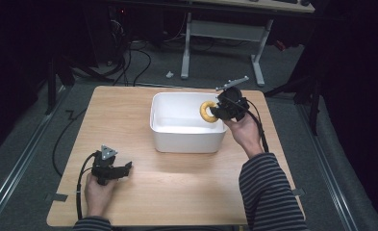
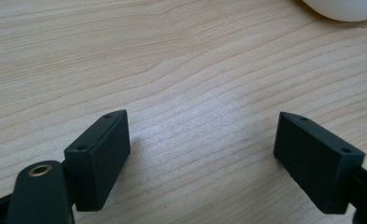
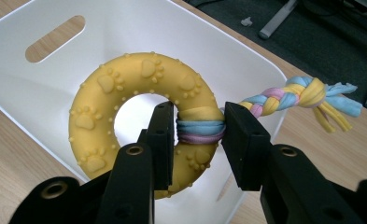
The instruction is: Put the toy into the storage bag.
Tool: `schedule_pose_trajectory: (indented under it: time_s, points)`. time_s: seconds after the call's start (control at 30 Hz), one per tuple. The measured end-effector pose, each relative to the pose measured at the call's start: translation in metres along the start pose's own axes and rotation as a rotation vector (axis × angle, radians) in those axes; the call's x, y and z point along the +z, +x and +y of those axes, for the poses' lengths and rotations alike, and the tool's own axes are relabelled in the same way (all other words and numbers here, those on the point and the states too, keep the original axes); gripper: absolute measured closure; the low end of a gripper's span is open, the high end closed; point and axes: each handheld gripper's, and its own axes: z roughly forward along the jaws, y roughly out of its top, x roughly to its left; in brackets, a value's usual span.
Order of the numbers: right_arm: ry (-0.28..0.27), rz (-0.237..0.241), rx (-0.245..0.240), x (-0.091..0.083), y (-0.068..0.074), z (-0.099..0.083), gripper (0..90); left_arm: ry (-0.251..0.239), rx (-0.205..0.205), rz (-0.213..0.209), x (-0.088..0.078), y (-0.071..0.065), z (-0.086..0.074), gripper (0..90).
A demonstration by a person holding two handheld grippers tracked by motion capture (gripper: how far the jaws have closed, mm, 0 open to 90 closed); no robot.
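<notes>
Right tongs (image 3: 199,133) clamp yellow ring toy (image 3: 139,98) above white bin (image 3: 41,88).

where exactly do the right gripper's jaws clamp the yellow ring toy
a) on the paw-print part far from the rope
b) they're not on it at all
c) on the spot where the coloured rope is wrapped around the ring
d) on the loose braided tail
c: in the right gripper view the right gripper is shut on the ring toy at the rope wrapping, over the white bin.
</notes>
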Motion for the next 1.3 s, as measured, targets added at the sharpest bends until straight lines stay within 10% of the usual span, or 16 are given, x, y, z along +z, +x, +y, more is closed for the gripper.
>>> schedule_pose_trajectory:
  time_s: [1.3]
  points:
    - [0.177, 0.029, -0.084, 0.064, 0.035, 0.008, 65.4, 0.001, 0.0, -0.002, 0.0, 0.0, 0.0, 18.9]
